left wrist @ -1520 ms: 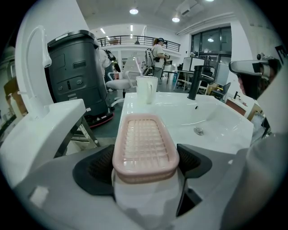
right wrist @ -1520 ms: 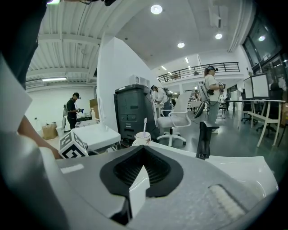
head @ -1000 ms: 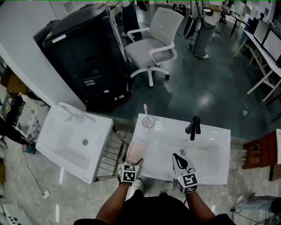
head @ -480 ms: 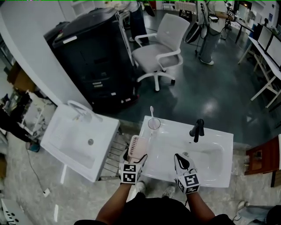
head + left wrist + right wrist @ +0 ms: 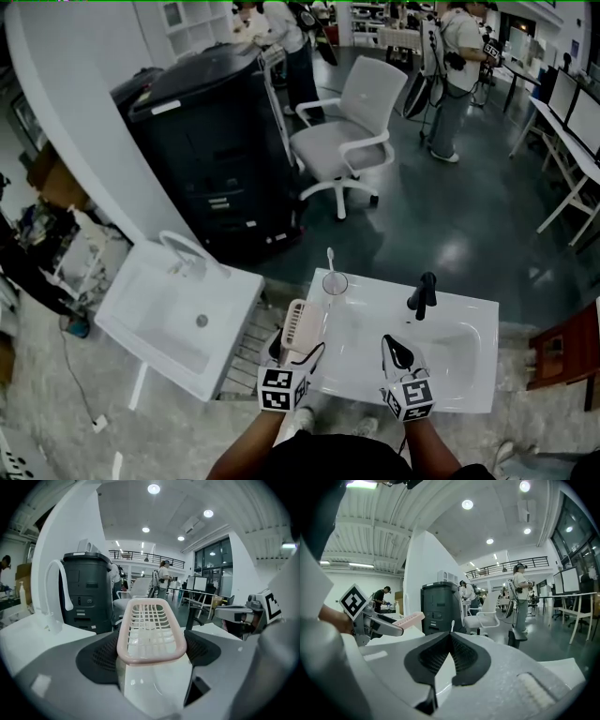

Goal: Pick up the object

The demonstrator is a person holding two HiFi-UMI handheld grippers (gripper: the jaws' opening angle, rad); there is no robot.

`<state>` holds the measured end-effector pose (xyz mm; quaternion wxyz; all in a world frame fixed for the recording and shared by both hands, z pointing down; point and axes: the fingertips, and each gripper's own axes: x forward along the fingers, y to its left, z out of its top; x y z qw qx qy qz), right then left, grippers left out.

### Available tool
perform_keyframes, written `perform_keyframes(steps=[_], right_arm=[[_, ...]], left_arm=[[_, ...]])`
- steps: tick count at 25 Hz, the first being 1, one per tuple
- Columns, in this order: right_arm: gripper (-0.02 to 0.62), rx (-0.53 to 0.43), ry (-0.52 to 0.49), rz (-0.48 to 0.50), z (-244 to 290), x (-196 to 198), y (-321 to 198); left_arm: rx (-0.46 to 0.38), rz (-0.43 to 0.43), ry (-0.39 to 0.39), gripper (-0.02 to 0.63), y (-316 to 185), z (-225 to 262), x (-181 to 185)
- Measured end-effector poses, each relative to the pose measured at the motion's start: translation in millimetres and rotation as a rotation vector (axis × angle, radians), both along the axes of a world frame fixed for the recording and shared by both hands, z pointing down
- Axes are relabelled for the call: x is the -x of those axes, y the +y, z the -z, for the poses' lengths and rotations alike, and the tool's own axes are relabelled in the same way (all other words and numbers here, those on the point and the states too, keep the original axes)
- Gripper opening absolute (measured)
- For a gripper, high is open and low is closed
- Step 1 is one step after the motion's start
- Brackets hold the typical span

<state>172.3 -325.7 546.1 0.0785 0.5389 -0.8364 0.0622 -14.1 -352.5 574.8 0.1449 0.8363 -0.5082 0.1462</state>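
A pink slotted soap tray [image 5: 303, 324] is lifted above the left rim of the white sink [image 5: 469, 375], with my left gripper [image 5: 298, 349] shut on its near end. In the left gripper view the pink tray [image 5: 151, 631] sits level between the jaws of the left gripper [image 5: 151, 654], grid upward. My right gripper [image 5: 399, 353] hovers over the sink's front edge, shut with nothing in it; its pads [image 5: 457, 654] meet. The pink tray [image 5: 404, 619] also shows at the left of the right gripper view.
A clear cup with a toothbrush [image 5: 334, 279] stands at the sink's back left corner, and a black faucet [image 5: 424, 295] at the back. A second white basin [image 5: 178, 314] is on the left, a black cabinet [image 5: 211, 150] and a white chair [image 5: 352, 136] beyond. People stand far back.
The left gripper has raised the pink tray and tipped it level, away from the sink rim. The head view has tilted up, so the sink sits lower in frame.
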Motion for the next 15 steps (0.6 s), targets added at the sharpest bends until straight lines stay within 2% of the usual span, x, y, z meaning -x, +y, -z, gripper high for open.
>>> perform_keyframes(steps=[3, 15], right_arm=[[0.003, -0.026, -0.003, 0.007, 12, 2, 2], [0.003, -0.094, 0.028, 0.051, 41, 11, 5]], left_arm=[[-0.040, -0.013, 0.001, 0.454, 1, 13, -4], [-0.101, -0.049, 0.029, 0.456, 4, 39, -10]])
